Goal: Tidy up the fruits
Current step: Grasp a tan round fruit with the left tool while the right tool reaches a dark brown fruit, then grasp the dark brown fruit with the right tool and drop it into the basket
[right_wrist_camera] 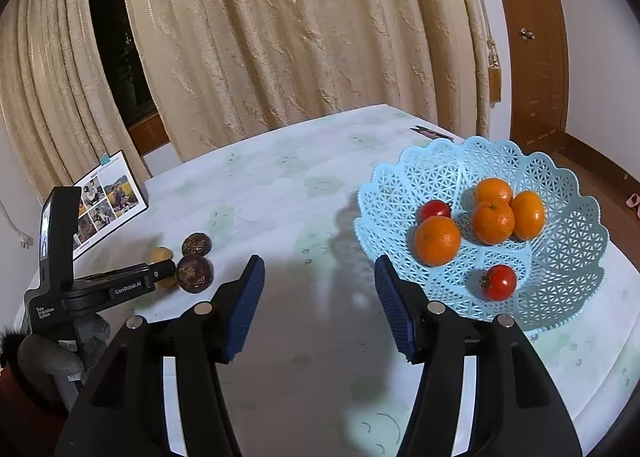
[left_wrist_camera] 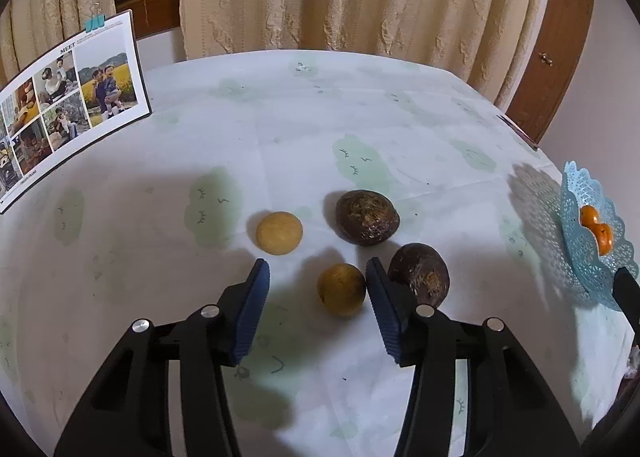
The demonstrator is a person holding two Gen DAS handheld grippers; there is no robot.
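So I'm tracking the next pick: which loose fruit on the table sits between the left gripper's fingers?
The darker yellow fruit, between the open left gripper pads; the paler one lies beyond.

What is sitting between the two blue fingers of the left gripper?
A small yellow-brown fruit sits on the table between the left gripper's open fingers, seen in the left wrist view.
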